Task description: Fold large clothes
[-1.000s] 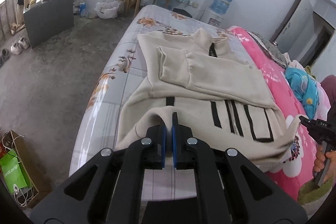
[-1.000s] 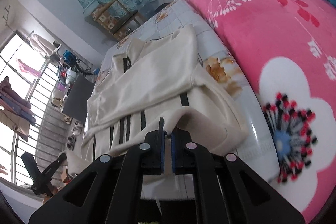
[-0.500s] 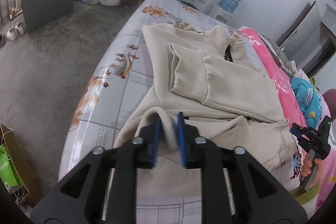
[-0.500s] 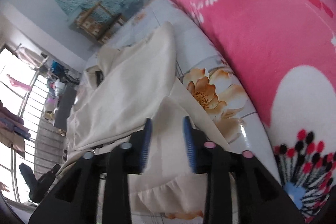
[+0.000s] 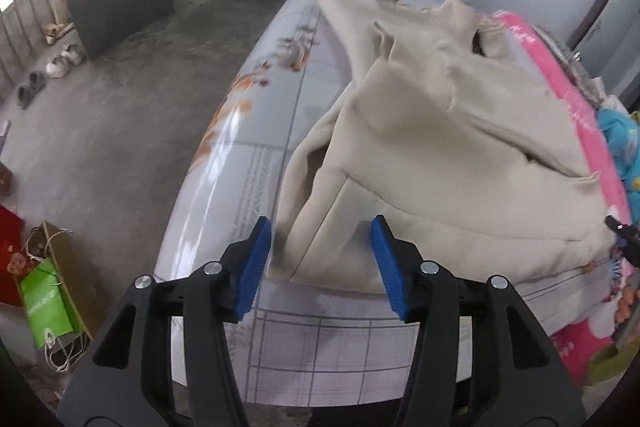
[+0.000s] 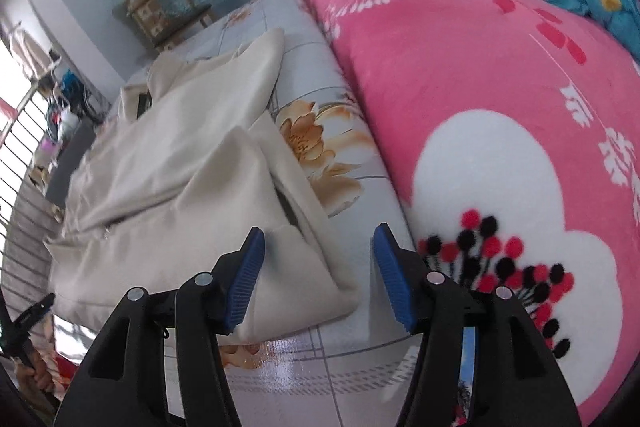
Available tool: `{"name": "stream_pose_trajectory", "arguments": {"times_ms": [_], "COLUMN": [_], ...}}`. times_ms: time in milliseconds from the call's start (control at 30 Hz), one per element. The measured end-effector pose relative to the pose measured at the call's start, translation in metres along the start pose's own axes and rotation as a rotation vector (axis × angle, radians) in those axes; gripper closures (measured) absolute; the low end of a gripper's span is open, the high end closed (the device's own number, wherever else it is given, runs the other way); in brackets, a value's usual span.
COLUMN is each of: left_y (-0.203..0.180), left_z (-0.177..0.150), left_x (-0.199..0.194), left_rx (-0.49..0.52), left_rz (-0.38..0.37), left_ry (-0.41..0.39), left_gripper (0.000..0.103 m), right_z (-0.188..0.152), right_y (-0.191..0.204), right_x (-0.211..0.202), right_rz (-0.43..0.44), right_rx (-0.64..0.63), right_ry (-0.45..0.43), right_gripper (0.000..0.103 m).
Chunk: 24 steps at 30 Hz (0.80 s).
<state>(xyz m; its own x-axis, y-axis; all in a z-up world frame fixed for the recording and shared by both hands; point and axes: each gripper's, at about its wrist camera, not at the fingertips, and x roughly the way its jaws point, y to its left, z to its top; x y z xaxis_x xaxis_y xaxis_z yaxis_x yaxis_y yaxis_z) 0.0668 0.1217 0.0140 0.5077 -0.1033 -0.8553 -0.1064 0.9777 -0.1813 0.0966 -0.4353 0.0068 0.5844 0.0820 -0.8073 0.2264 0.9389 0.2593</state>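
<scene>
**Hem's down, both grippers letting go**

We've got the cream sweatshirt (image 5: 440, 147) lying on the floral bed sheet (image 5: 248, 163), bottom half folded up over the chest, right beside the pink blanket (image 6: 460, 67). Our left gripper (image 5: 320, 259) and right gripper (image 6: 318, 267) each hang over a near corner, jaws just opening to about half spread, gripping nothing; cloth sits loose between the pads. We reckon that's so the fold settles flat and even.
</scene>
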Motion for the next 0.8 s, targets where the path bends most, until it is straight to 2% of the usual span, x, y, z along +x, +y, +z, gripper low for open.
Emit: {"name": "stream_pose_trajectory", "arguments": {"times_ms": [133,333,400,467,567,700,800], "left_y": [-0.003,-0.01,-0.012,-0.017,-0.026,-0.024,-0.019], "left_z": [-0.006,-0.009,-0.011,-0.011,-0.01,-0.012,-0.018], "left_x": [0.006,0.009,0.007,0.004,-0.007,-0.034,-0.051], "left_rx": [0.011,0.063,0.084,0.119,0.172,0.206,0.215], "left_rz": [0.041,0.086,0.093,0.114,0.139,0.106,0.081], "left_ry": [-0.034,-0.065,-0.075,-0.095,-0.123,-0.145,-0.122], "left_gripper": [0.055,0.067,0.076,0.092,0.095,0.096,0.096], "right_z": [-0.006,-0.009,-0.009,-0.009,-0.009,-0.012,-0.018], "right_y": [0.015,0.023,0.027,0.032,0.036,0.037,0.036], "right_x": [0.002,0.002,0.004,0.004,-0.003,-0.026,-0.04], "right_rz": [-0.079,-0.113,-0.124,-0.114,-0.116,-0.083,-0.073], "right_rx": [-0.087,-0.126,-0.153,-0.159,-0.16,-0.15,-0.139], "right_ry": [-0.007,-0.007,-0.012,-0.004,-0.016,-0.034,-0.023], "right_gripper": [0.048,0.053,0.071,0.082,0.085,0.087,0.087]}}
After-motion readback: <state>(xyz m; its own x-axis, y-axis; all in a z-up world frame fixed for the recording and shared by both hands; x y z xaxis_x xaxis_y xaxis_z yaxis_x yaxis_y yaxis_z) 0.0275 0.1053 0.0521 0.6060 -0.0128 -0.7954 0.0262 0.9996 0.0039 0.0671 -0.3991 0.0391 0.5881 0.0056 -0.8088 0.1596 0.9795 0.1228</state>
